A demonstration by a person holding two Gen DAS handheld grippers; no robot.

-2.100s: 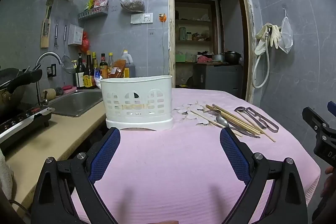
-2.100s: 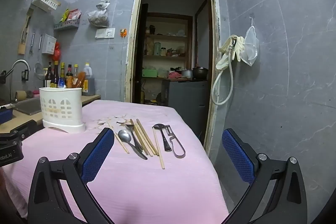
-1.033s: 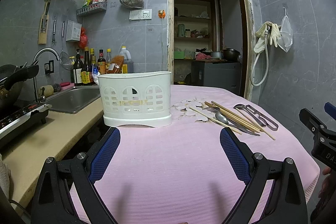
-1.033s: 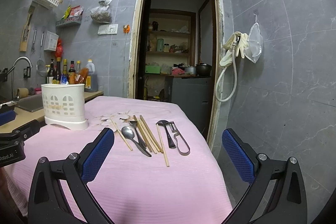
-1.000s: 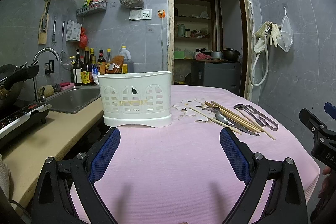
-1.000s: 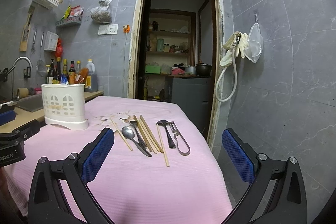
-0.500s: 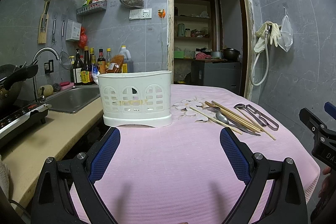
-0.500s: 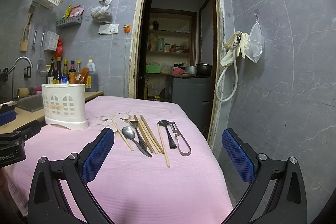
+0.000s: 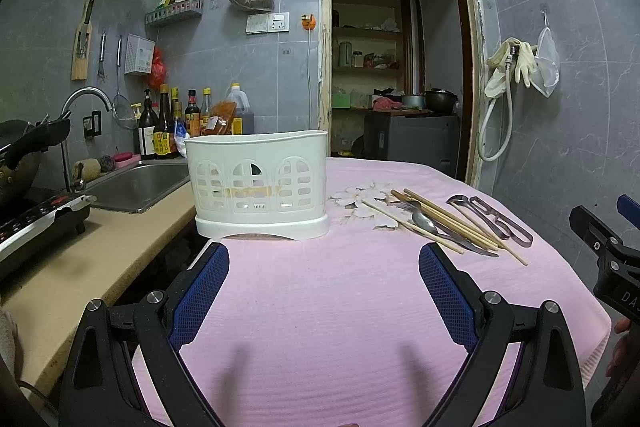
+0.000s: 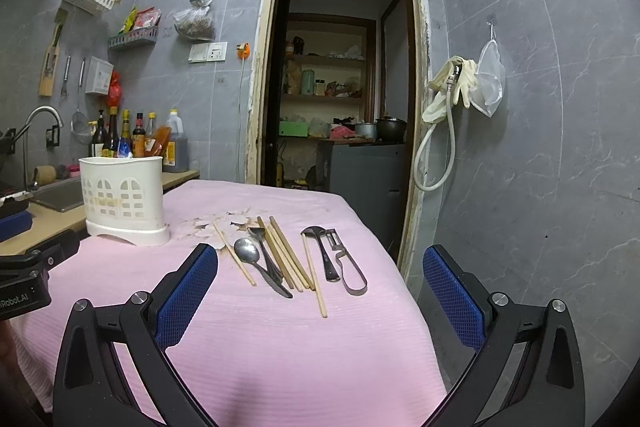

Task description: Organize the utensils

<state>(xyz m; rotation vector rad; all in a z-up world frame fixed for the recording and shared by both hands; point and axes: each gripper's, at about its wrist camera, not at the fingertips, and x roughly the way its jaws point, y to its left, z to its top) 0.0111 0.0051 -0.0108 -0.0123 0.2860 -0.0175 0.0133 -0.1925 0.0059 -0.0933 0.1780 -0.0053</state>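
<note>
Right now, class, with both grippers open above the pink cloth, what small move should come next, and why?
Probably ease the right gripper down toward the chopsticks: it is empty, they lie loose just ahead, and the white caddy awaits.

Both tongs gape wide and grip nothing: the left tongs (image 9: 324,283) and right tongs (image 10: 320,287) hover level above the surface.
</note>
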